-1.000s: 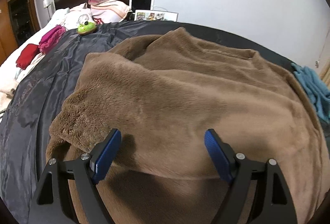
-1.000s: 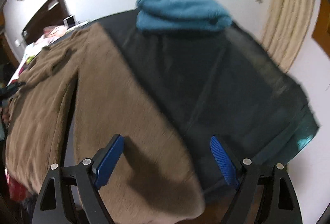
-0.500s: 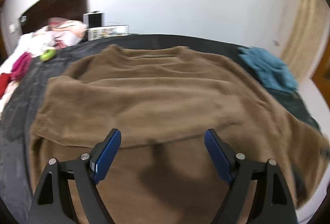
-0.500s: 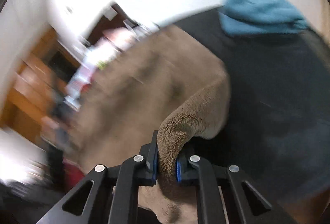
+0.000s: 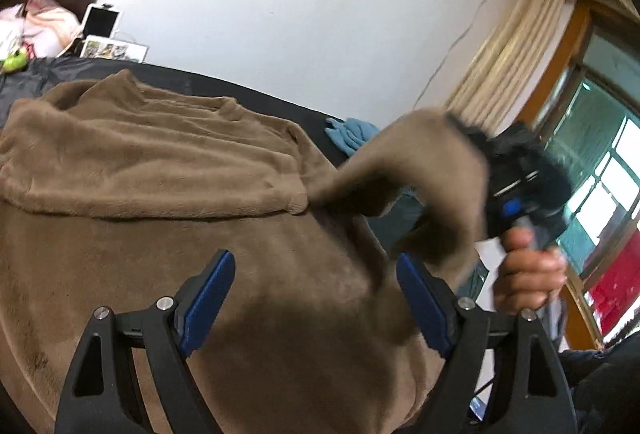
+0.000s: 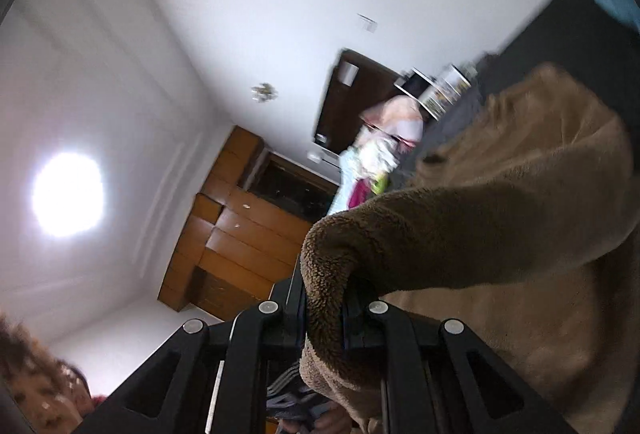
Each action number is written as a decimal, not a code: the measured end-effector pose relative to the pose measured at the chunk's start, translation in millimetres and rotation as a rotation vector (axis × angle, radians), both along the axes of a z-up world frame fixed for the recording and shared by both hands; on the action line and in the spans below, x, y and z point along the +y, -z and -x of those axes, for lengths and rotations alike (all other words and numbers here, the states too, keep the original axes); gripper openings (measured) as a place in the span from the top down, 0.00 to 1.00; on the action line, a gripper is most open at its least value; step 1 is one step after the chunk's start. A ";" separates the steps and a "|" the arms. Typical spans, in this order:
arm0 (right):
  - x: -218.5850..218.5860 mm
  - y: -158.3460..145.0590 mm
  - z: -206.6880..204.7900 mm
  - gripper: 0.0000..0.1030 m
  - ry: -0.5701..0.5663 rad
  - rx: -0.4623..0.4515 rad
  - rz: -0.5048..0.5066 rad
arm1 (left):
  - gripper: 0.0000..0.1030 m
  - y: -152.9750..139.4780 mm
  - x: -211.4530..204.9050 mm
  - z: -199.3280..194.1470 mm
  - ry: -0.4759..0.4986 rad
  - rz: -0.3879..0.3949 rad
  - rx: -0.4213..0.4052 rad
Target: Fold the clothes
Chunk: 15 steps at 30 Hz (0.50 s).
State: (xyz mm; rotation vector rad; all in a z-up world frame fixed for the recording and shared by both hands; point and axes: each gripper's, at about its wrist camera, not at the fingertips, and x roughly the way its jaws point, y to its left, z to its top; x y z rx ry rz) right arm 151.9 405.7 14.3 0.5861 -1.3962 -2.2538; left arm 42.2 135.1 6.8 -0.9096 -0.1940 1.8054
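Brown fleece sweater [image 5: 160, 170] lies spread on the bed's dark cover [image 5: 248, 94], collar toward the white wall. Its near-left sleeve is folded across the body, forming a thick horizontal band.

Left tool [image 5: 312, 298]: released, blue pads wide apart, nothing between them. It hovers over the lower body of the sweater; whether it touches the fabric cannot be told. Its shadow falls on the fleece just ahead of the pads.

Right tool [image 6: 324, 314]: clenched on the cuff of the sweater's right sleeve [image 6: 460, 230]. The cuff bulges out above and below the closed fingers. In the left wrist view this sleeve rises off the bed in an arch from the shoulder up to the right tool [image 5: 520, 178], which is motion-blurred. The person's hand [image 5: 528, 274] grips its handle below.

Right wrist view is rolled steeply: ceiling lamp [image 6: 66, 190] at left, wooden wardrobe [image 6: 240, 234] at centre, dark headboard [image 6: 352, 90] with pillows [image 6: 392, 126] beyond the sweater.

Other items: a blue garment [image 5: 350, 132] on the cover past the sweater's far right shoulder, apart from it. A green object [image 5: 14, 62] near the head of the bed. A tablet [image 5: 100, 22] and a picture frame [image 5: 114, 50] against the wall. Cream curtain [image 5: 500, 66] and window [image 5: 600, 154] at right.
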 end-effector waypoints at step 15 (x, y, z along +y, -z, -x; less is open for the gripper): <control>4.1 56.1 -12.6 0.37 0.028 -0.227 -0.254 | 0.17 43.1 31.8 -14.0 0.133 0.097 -0.140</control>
